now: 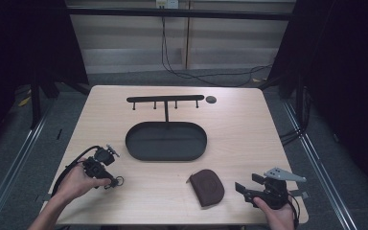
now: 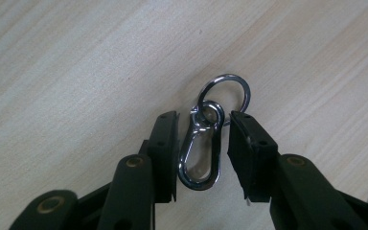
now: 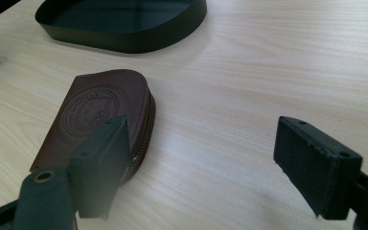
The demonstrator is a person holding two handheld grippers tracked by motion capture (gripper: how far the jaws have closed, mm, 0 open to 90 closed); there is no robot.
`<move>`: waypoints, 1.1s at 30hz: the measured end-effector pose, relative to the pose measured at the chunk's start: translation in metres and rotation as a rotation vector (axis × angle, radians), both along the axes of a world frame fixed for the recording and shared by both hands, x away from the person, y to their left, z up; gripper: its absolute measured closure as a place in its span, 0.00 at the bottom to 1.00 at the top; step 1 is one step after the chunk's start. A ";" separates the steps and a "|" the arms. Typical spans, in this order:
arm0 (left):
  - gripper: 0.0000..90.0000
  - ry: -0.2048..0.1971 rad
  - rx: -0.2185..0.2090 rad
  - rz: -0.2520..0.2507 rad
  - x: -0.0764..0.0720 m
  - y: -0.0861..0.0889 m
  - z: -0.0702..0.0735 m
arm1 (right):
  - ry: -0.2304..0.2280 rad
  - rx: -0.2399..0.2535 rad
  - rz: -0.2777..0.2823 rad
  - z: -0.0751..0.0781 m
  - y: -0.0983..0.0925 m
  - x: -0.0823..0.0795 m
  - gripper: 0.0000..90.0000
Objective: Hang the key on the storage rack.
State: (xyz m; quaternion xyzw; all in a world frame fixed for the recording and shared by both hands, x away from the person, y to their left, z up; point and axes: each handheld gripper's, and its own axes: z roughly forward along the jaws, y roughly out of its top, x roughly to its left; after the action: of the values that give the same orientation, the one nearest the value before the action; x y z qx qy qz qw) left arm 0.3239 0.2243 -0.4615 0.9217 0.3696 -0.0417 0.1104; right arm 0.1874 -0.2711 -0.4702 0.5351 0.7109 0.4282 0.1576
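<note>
The table is carrying a black oval tray at its middle. Near the front-left corner, the left gripper is straddling a metal snap hook, jaws not yet clamped. The right gripper is gaping near the front-right corner.

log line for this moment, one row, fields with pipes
left gripper: astride snap hook on table, one pad touching | right gripper: open, beside brown pouch | tray: empty
</note>
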 end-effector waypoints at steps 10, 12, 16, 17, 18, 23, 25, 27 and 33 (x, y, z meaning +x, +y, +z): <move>0.75 -0.013 0.088 -0.058 -0.001 -0.013 -0.002 | 0.006 0.000 0.001 0.000 0.000 0.001 0.22; 0.72 -0.012 0.109 -0.062 -0.001 -0.018 -0.002 | 0.005 -0.001 0.005 0.000 0.001 0.000 0.22; 0.77 -0.017 0.135 -0.070 -0.003 -0.023 -0.002 | 0.005 -0.008 0.007 0.000 0.001 0.000 0.22; 0.78 -0.017 0.135 -0.070 -0.003 -0.023 -0.002 | 0.005 -0.008 0.007 0.000 0.001 0.000 0.22; 0.78 -0.014 0.132 -0.064 -0.002 -0.022 -0.002 | 0.002 -0.009 0.013 -0.001 0.001 0.001 0.22; 0.79 0.006 0.136 -0.064 0.000 -0.023 -0.002 | 0.002 -0.006 0.012 0.000 0.001 0.000 0.22; 0.79 0.005 0.136 -0.070 0.001 -0.023 -0.002 | 0.002 -0.006 0.013 -0.001 0.001 0.000 0.22; 0.79 0.003 0.141 -0.069 0.001 -0.023 -0.002 | 0.004 -0.006 0.013 -0.001 0.001 0.001 0.22; 0.79 0.017 0.131 -0.056 0.003 -0.022 -0.002 | 0.007 -0.005 0.011 -0.001 0.001 0.001 0.22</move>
State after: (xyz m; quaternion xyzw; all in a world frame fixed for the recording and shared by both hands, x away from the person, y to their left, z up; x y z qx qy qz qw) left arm 0.3265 0.2020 -0.4634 0.9365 0.3465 -0.0287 0.0456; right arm 0.1887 -0.2704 -0.4711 0.5325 0.7153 0.4255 0.1541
